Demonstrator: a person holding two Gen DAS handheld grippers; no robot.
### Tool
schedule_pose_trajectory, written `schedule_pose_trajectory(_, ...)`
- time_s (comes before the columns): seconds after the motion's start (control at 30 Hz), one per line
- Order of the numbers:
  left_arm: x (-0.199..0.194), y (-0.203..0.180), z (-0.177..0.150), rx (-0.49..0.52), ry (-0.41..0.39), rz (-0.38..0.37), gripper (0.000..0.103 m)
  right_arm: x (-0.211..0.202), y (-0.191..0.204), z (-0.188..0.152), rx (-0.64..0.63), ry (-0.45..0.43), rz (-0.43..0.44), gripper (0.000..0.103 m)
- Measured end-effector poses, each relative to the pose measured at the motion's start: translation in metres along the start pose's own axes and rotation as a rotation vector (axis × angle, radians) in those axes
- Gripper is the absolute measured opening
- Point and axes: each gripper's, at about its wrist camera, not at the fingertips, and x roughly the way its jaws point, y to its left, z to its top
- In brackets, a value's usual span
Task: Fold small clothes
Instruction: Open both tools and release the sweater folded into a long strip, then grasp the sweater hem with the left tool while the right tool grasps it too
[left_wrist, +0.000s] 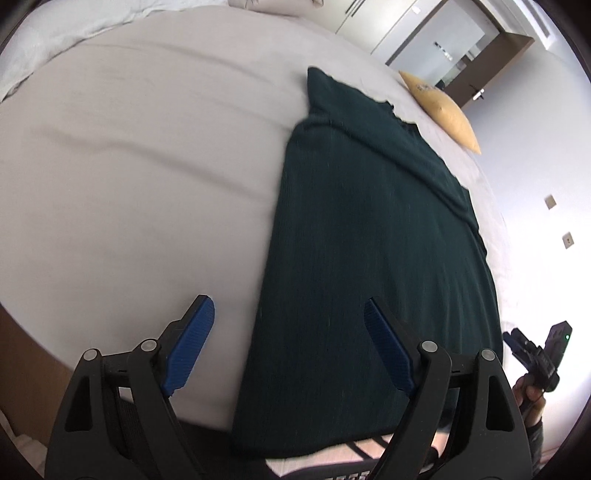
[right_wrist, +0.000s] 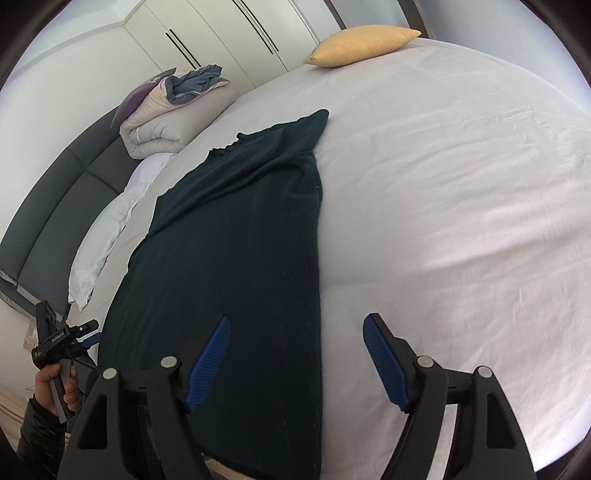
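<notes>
Below both grippers' spread, empty fingers (left_wrist: 197, 339) (right_wrist: 384, 360), the dark sweater (left_wrist: 369, 240) lies flat.

The dark sweater's (left_wrist: 369, 240) near hem ran past the bottom edge in both views (its sleeves were folded under, hidden); the far quilt (right_wrist: 173, 114) was cut short.

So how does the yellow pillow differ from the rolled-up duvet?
The yellow pillow is small, flat and plain mustard; the duvet is bulky, rolled and beige, with blue-grey fabric showing on top. The pillow lies alone at the bed's far edge; the duvet sits by the dark headboard. Both rest on the bed.
</notes>
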Motion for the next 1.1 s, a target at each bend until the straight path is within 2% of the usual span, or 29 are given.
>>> schedule_pose_trajectory(0.27, 0.006, -0.006, -0.02, 0.06, 0.104, 0.006, 0.082, -0.012, -0.008, -0.018, 0.008, 0.037, 0.023, 0.077)
schedule_pose_trajectory(0.37, 0.01, -0.008, -0.022, 0.082, 0.136, 0.02, 0.076, -0.013, -0.01, -0.022, 0.019, 0.06, 0.05, 0.077)
schedule_pose_trajectory(0.47, 0.011, -0.007, -0.022, 0.09, 0.152, 0.03, 0.066, -0.014, -0.011, -0.027, 0.034, 0.08, 0.075, 0.077)
schedule_pose_trajectory(0.57, 0.008, 0.002, -0.02, 0.071, 0.161, 0.023, 0.051, -0.014, -0.012, -0.031, 0.058, 0.103, 0.11, 0.077)
schedule_pose_trajectory(0.63, 0.007, 0.009, -0.017, 0.055, 0.17, 0.014, 0.037, -0.013, -0.012, -0.032, 0.067, 0.116, 0.125, 0.075)
schedule_pose_trajectory(0.73, 0.005, 0.016, -0.013, 0.036, 0.183, -0.008, 0.03, -0.01, -0.013, -0.032, 0.086, 0.137, 0.137, 0.071)
schedule_pose_trajectory(0.87, 0.004, 0.019, -0.011, 0.024, 0.19, -0.016, 0.03, -0.008, -0.012, -0.034, 0.116, 0.172, 0.167, 0.066)
schedule_pose_trajectory(1.0, 0.002, 0.033, -0.008, -0.073, 0.206, -0.055, 0.03, -0.007, -0.011, -0.036, 0.121, 0.188, 0.18, 0.066)
schedule_pose_trajectory(1.07, -0.002, 0.031, -0.009, -0.068, 0.227, -0.025, 0.031, -0.007, -0.011, -0.037, 0.132, 0.194, 0.186, 0.066)
schedule_pose_trajectory(1.1, -0.002, 0.029, -0.01, -0.057, 0.237, -0.019, 0.04, -0.007, -0.012, -0.037, 0.136, 0.196, 0.19, 0.066)
